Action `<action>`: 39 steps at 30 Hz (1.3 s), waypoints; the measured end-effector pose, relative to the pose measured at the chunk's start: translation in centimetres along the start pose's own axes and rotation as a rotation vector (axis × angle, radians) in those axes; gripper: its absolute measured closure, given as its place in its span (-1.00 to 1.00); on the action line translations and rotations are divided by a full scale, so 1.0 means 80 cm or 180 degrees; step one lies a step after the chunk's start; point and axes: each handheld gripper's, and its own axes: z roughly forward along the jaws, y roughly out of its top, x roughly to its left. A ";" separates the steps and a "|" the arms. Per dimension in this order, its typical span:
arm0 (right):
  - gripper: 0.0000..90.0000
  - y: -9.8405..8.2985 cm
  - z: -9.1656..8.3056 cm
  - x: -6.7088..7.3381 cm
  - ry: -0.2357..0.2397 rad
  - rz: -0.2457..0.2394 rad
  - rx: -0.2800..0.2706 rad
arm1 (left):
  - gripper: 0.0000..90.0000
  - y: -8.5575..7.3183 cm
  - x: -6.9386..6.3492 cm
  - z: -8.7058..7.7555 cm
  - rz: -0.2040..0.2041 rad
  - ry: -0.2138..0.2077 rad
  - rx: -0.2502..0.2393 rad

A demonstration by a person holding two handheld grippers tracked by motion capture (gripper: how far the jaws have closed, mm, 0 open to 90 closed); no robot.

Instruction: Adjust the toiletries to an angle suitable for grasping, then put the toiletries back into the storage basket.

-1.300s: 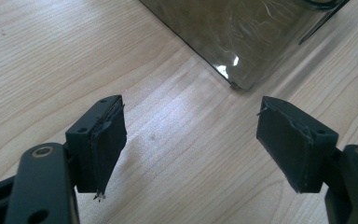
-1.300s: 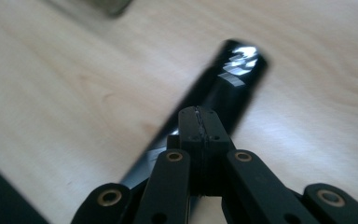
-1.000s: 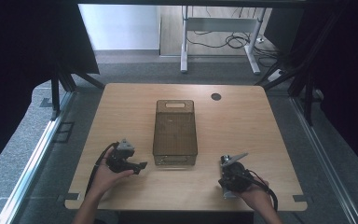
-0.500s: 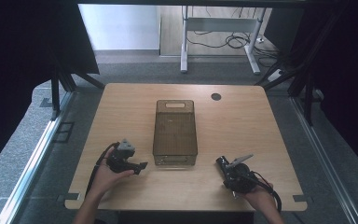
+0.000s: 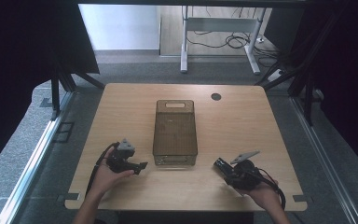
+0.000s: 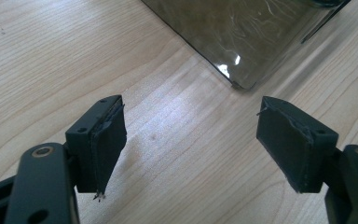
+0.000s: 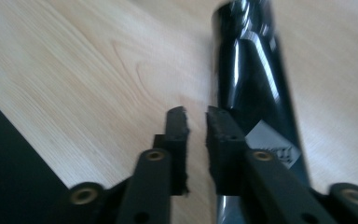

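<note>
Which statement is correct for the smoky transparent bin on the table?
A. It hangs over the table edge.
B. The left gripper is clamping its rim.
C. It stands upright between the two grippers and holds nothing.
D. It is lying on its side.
C: the bin stands upright mid-table between the left gripper and the right gripper, with nothing inside.

Wooden table [image 5: 242, 126] taken as reference; round black grommet [image 5: 216, 96] set into its far right area; grey carpet [image 5: 168, 72] laid around it; white desk frame [image 5: 184, 51] and loose cables [image 5: 223, 42] seen beyond its far edge; black curtains [image 5: 23, 42] hung at both sides; metal rail [image 5: 32, 163] run along its left.
</note>
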 end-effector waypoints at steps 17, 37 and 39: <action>-0.17 0.032 0.003 -0.015 -0.0358 -0.0062 0.0101 | -0.46 0.002 -0.005 -0.004 0.0007 -0.0024 -0.0045; -0.17 0.042 0.044 -0.019 -0.0403 -0.0159 0.0671 | -0.46 0.001 0.003 -0.002 0.0004 -0.0012 -0.0010; -0.17 0.041 0.047 -0.020 -0.0413 -0.0173 0.0727 | -0.46 0.001 0.002 -0.002 -0.0003 -0.0016 -0.0018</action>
